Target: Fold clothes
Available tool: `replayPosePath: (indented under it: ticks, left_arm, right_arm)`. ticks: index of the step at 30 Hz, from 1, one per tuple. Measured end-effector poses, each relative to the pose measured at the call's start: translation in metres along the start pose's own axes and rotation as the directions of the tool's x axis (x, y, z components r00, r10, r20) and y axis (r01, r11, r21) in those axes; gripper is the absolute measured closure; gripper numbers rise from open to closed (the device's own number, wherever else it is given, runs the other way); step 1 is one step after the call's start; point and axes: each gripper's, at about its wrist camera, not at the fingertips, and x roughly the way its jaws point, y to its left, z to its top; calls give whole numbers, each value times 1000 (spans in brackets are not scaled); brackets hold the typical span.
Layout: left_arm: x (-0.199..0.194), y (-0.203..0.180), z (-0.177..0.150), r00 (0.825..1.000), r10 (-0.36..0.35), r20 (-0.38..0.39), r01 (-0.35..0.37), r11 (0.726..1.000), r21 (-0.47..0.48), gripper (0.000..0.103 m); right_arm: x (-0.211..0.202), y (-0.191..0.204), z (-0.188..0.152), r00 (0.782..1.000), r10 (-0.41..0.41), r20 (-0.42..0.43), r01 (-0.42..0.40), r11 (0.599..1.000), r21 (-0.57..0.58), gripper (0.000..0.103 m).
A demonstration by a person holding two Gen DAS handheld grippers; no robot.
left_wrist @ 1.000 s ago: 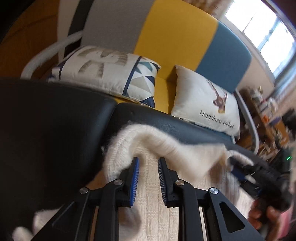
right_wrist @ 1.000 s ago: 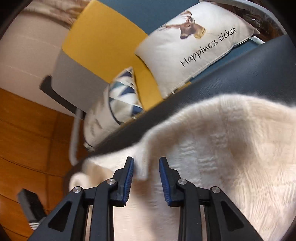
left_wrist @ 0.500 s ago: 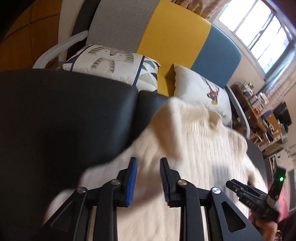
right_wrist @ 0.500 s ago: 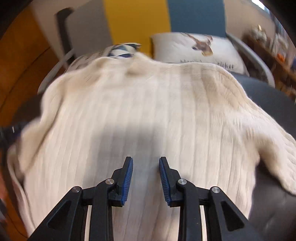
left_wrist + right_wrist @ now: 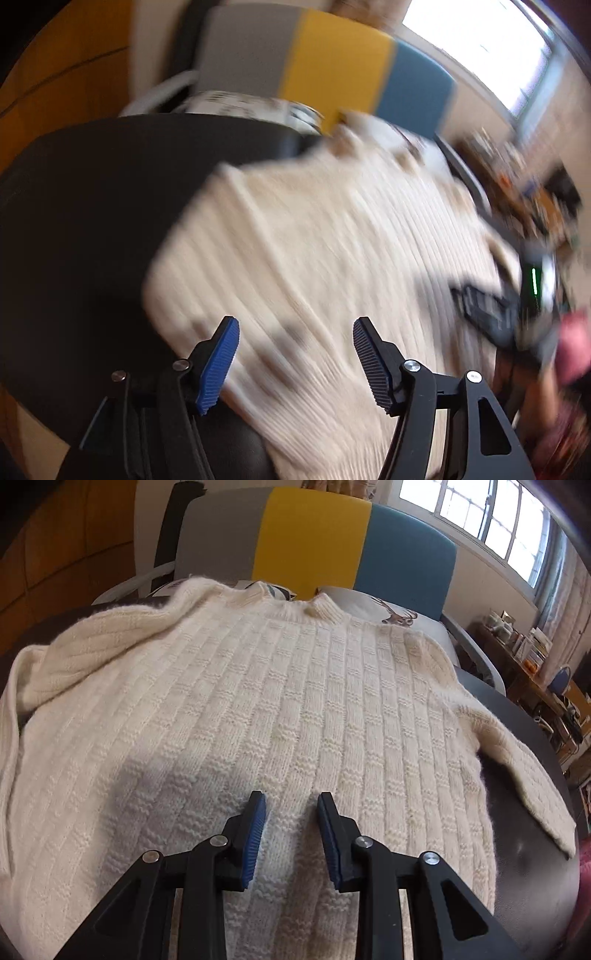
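A cream knitted sweater (image 5: 280,709) lies spread flat on a black padded surface (image 5: 532,834), collar at the far side, one sleeve lying out to the right (image 5: 532,775). My right gripper (image 5: 291,819) hovers over the sweater's lower middle, its jaws a little apart with the knit showing between them. In the blurred left wrist view the sweater (image 5: 314,251) lies ahead, and my left gripper (image 5: 295,354) is wide open and empty above its near left edge. The right gripper (image 5: 495,306) shows there at the right.
A sofa with grey, yellow and blue back panels (image 5: 314,535) stands behind, with a deer cushion (image 5: 391,614) and a patterned cushion (image 5: 240,105). Cluttered shelves (image 5: 528,657) stand at the right under a window. Bare black surface (image 5: 92,221) lies left of the sweater.
The sweater has gone from bunched and lifted to lying spread flat. My left gripper has opened wide and let it go. My right gripper now hovers over its lower middle.
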Motion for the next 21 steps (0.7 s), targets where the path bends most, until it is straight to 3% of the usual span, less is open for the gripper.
replayPosePath:
  ticks: [3, 7, 9, 11, 12, 13, 17, 21]
  left_arm:
    - [4, -32, -25, 999, 47, 0, -46, 988, 145, 32]
    - [9, -70, -56, 994, 104, 17, -104, 947, 305, 28]
    - [10, -64, -55, 998, 57, 6, -57, 965, 255, 35]
    - [9, -57, -52, 1000, 3, -9, -1, 979, 206, 71]
    - [7, -57, -50, 1000, 1, -7, 0, 980, 201, 76]
    - [5, -58, -48, 1000, 0, -5, 1, 981, 196, 88]
    - [-18, -39, -29, 997, -70, 24, 67, 992, 108, 90]
    - [-49, 11, 11, 989, -44, 139, 44, 999, 8, 90]
  right_arm:
    - [0, -1, -1, 1000, 1, 15, -1, 1000, 10, 74]
    - [-1, -4, -3, 1000, 15, 24, -16, 999, 28, 73]
    - [-2, -5, -4, 999, 21, 28, -22, 999, 34, 73]
    - [-2, -5, -5, 999, 25, 30, -27, 999, 39, 73]
    - [-2, -6, -5, 999, 28, 32, -29, 999, 41, 73]
    - [-2, -7, -5, 999, 31, 32, -32, 998, 44, 73]
    - [-2, -9, -5, 999, 42, 35, -44, 998, 55, 72]
    - [-1, -9, -6, 998, 47, 36, -49, 997, 61, 72]
